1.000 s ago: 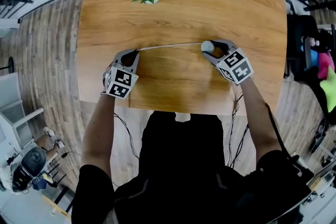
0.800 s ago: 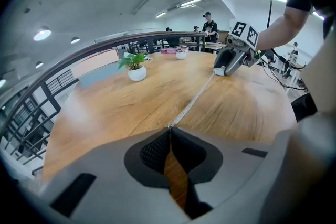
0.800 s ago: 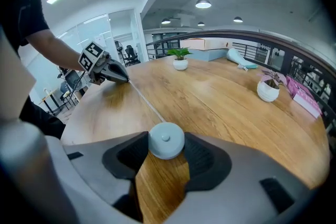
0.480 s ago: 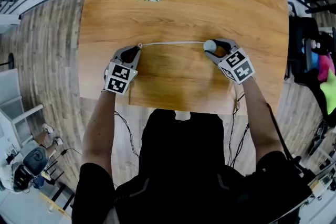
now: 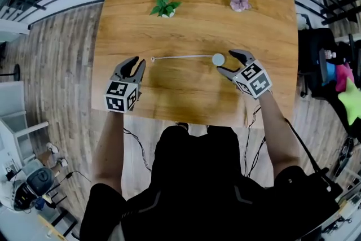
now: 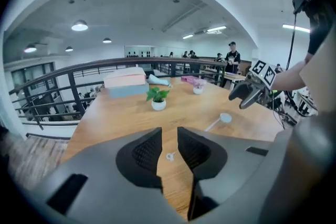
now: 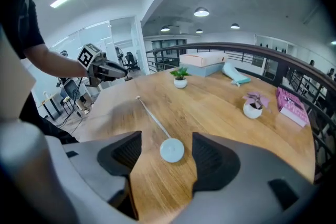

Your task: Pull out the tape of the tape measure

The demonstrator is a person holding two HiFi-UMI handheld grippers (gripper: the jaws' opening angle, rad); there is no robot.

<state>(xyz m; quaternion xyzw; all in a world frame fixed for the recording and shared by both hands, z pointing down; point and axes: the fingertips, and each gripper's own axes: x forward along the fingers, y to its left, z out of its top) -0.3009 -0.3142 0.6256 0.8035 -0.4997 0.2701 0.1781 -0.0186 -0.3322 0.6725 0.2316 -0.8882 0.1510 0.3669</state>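
From above we see a wooden table (image 5: pixel 197 20) with a small, round, white tape measure (image 5: pixel 218 58) lying on it, toward the person's right side. Its thin tape (image 5: pixel 183 57) runs leftward in a nearly straight line across the wood and ends in a small tab (image 5: pixel 153 58). Neither tool has hold of any part of it.

The left gripper (image 5: pixel 137 62) hangs above the table just left of the tab. Its jaws have just been opening and stand a narrow gap apart with nothing pinched between them; the tab shows through the gap, on the wood below. The right gripper (image 5: pixel 226 61) hangs just right of the tape measure. Its jaws have just been opening and stand wide, and the tape measure lies on the table in line between them, untouched.

We judge these to be the risks:
- **Recoil:** with both ends free, a spring inside the tape measure may reel the tape back in and undo the pull, and the tab could whip across the wood.
- **Skidding:** the tape measure looks light, so it could slide toward the tab as the tape recoils.
- **Taking hold:** if either tool comes down to grip, the left one's narrow gap could miss or flick the tiny tab, and the right one's jaws could knock the tape measure and kink the tape
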